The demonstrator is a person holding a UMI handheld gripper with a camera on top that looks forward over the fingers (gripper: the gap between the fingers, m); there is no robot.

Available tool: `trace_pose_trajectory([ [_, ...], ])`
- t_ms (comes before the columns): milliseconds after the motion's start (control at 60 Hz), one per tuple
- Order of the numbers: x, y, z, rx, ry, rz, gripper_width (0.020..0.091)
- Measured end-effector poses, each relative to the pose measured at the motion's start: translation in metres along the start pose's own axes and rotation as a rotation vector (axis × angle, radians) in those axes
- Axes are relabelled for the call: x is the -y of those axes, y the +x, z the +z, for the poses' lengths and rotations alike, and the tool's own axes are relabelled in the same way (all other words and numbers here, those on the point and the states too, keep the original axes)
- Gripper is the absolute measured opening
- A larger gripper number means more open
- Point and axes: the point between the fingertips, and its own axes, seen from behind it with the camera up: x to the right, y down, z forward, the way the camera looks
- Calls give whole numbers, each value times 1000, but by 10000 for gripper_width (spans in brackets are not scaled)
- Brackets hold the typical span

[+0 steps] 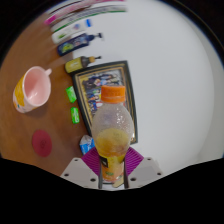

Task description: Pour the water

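Observation:
A clear plastic bottle (111, 135) with an orange cap and yellow-orange drink inside stands upright between my fingers. My gripper (111, 165) is shut on the bottle's lower body, with the purple pads (92, 160) pressed against both its sides. A pink-lined cup (34, 88) with a yellow outside sits on the wooden table (30, 130), off to the left and beyond the fingers. The bottle's base is hidden behind the fingers.
A framed picture (105, 85) lies flat behind the bottle. Two small green objects (72, 95) lie between it and the cup. A pink round spot (41, 142) is on the wood nearer me. Several pens and tubes (78, 40) lie at the far side. A white surface (170, 80) spreads to the right.

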Motion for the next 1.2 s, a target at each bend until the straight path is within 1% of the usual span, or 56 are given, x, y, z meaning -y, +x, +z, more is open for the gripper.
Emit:
trace_pose_trajectory([
  [83, 27, -13, 10, -23, 7, -221, 281],
  [233, 55, -38, 17, -61, 37, -577, 281],
  [317, 57, -53, 19, -55, 51, -663, 280],
  [417, 55, -62, 19, -16, 35, -643, 282],
  [550, 50, -60, 12, 61, 38, -368, 281],
  [717, 57, -49, -3, 202, 66, 226, 279],
  [850, 60, -59, -8, 349, 72, 694, 282],
  [933, 55, -78, -8, 453, 51, 938, 281],
  [1000, 54, -99, -7, 499, 44, 1066, 281],
  [1050, 46, -110, 0, 533, 53, 1124, 280],
  [1200, 31, -154, 10, 582, 36, 1184, 282],
])
